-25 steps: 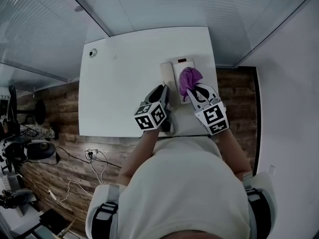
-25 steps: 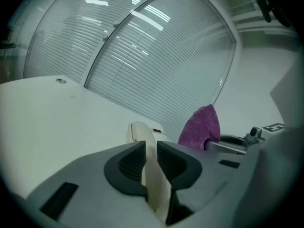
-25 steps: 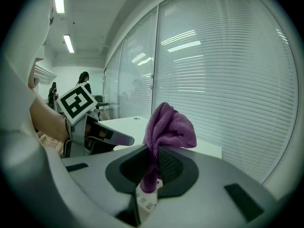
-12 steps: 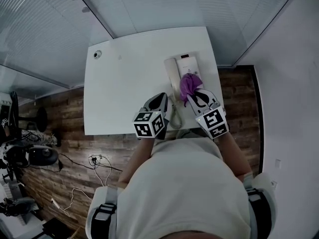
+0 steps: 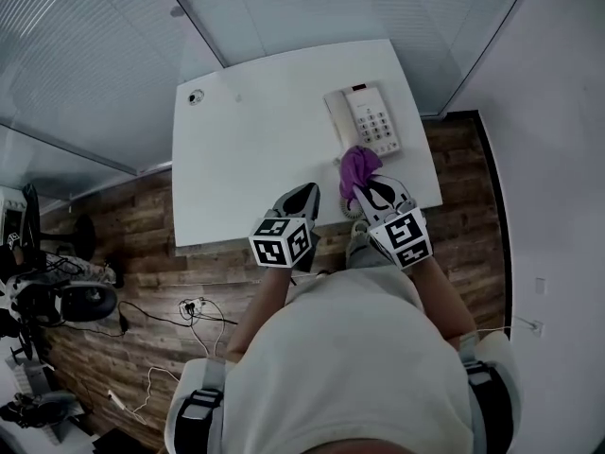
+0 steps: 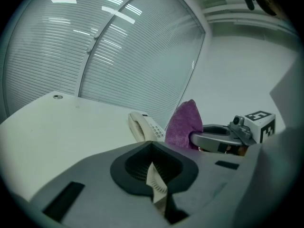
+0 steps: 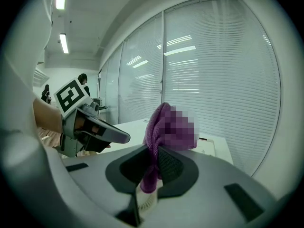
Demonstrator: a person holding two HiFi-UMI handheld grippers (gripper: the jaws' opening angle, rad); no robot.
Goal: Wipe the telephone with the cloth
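cloth (image 5: 356,165) pinched in my right jaws, telephone (image 5: 365,121) ahead on the counter (image 5: 255,149)
my right gripper (image 5: 365,190) grips the purple cloth, bunched upright just beside the telephone's near end; whether they touch i cannot quite tell. the telephone lies near the counter's far right corner. my left gripper (image 5: 304,195) hovers beside the right one over the near edge, jaws pressed together on nothing.

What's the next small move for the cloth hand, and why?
Probably ease the right gripper forward until the purple cloth meets the telephone: its jaws clamp the cloth, which hangs just short of it.
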